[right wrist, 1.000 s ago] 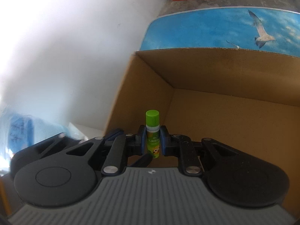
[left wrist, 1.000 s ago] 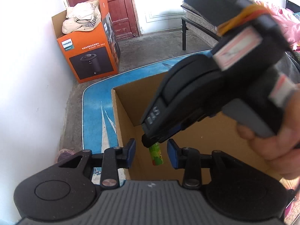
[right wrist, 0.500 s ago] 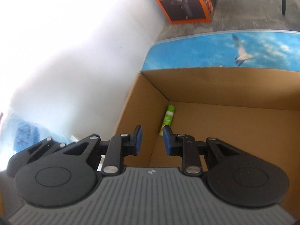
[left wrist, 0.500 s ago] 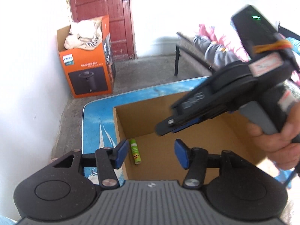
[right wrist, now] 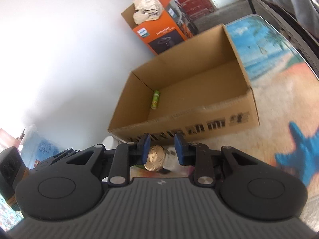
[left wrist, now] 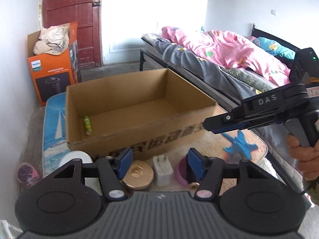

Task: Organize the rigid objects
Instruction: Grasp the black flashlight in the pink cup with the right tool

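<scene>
Both tongs pulled back from cardboard box point(left wrist: 127, 107); green tube point(left wrist: 87, 125) lies inside. Left tongs point(left wrist: 158, 164) & right tongs point(right wrist: 161, 148) open, holding nothing.

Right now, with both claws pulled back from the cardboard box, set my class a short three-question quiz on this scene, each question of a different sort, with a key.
1. True or false: the green tube stands upright inside the cardboard box.
2. Which object lies nearest the left claw? A) white charger plug B) orange carton C) pink blanket
3. Fill in: both the left claw and the right claw are ____ and hold nothing.

Key: 1 false, it lies on its side on the box floor near the left wall. 2 A. 3 open.
</scene>
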